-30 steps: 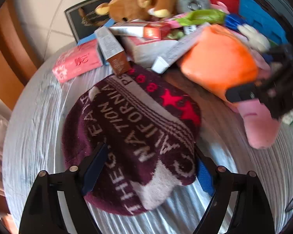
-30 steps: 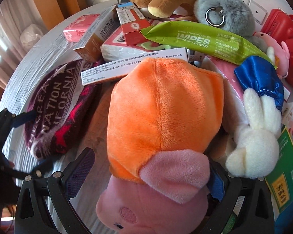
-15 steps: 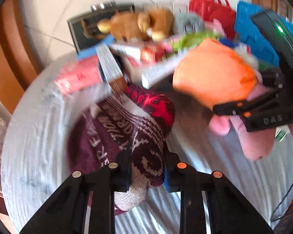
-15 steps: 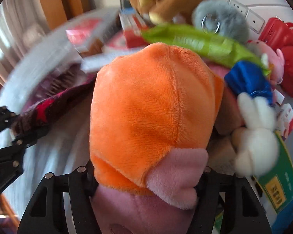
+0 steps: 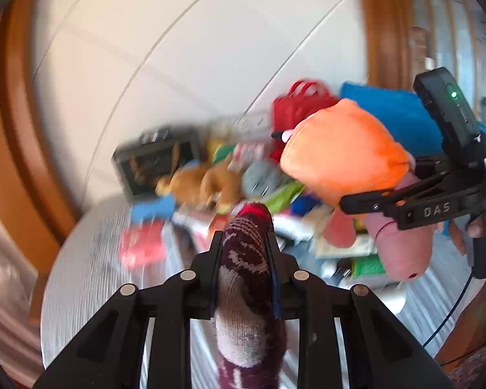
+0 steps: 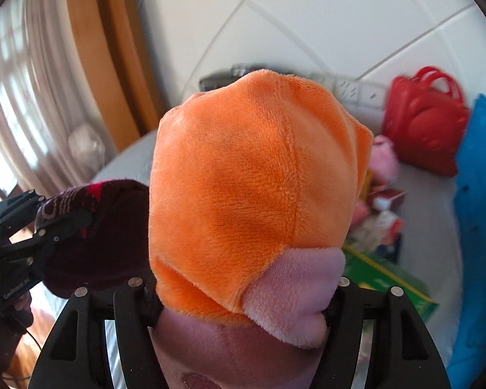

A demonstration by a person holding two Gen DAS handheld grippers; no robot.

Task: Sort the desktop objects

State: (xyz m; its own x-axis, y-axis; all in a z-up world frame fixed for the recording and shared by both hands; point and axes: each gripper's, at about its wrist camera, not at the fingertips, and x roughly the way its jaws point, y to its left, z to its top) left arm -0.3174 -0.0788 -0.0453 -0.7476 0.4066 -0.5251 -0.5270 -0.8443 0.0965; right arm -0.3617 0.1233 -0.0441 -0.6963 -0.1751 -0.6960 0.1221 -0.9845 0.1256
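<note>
Two items are now lifted clear of the table (image 5: pixel 90 259), where a second ago both lay in the pile. The left gripper (image 5: pixel 244 253) pinches the knit hat (image 5: pixel 246 278); the right gripper (image 6: pixel 243 295) clamps the plush pig (image 6: pixel 252 188). Beyond, clutter (image 5: pixel 210 181) awaits sorting.

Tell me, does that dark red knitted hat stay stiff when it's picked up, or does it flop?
Probably floppy: the knitted hat is squashed narrow inside the shut left gripper and its loose end hangs below. It likely weighs little, since a pinch on one fold carries it. The woolly knit looks unlikely to slip.
</note>
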